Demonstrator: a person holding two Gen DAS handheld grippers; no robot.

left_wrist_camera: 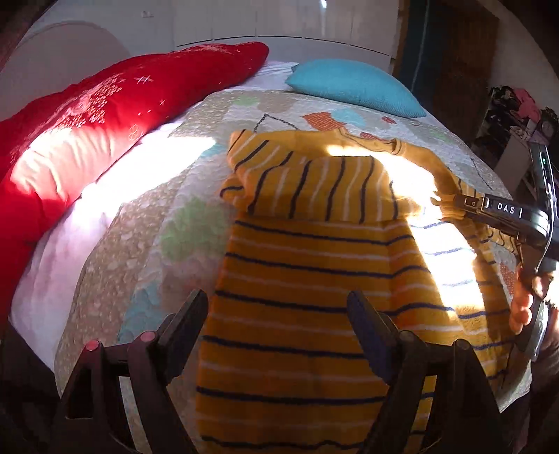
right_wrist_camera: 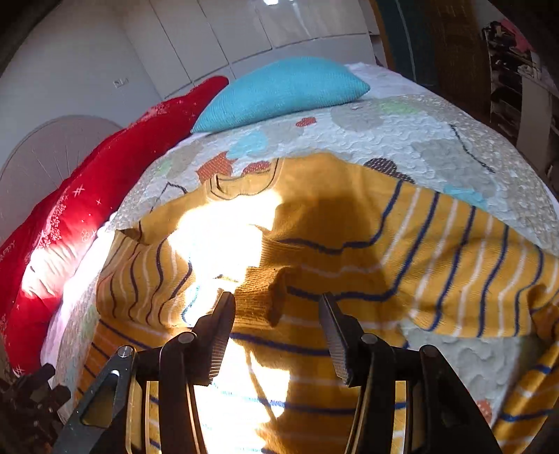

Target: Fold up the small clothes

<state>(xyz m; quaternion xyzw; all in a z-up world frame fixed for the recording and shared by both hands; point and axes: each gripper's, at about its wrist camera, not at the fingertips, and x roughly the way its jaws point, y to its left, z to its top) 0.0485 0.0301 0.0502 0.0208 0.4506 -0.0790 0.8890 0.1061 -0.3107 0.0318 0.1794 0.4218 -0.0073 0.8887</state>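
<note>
A small mustard sweater (left_wrist_camera: 297, 314) with navy and white stripes lies flat on the patterned quilt (left_wrist_camera: 139, 244). One sleeve (left_wrist_camera: 314, 185) is folded across its chest. My left gripper (left_wrist_camera: 276, 307) hovers open over the sweater's body with nothing between its fingers. My right gripper (right_wrist_camera: 276, 310) stands open above the garment. The ribbed cuff (right_wrist_camera: 265, 293) of the other sleeve lies just past its fingertips, and the pads do not press on it. In the left wrist view the right gripper (left_wrist_camera: 461, 204) sits at the sweater's right edge, held by a hand (left_wrist_camera: 522, 310).
A long red pillow (left_wrist_camera: 87, 139) lies along the bed's left side. A teal cushion (left_wrist_camera: 353, 85) sits at the head. White cupboard doors (right_wrist_camera: 244, 31) stand behind the bed. Cluttered shelves (left_wrist_camera: 517, 115) stand to the right. Bright sun patches wash out parts of the sweater.
</note>
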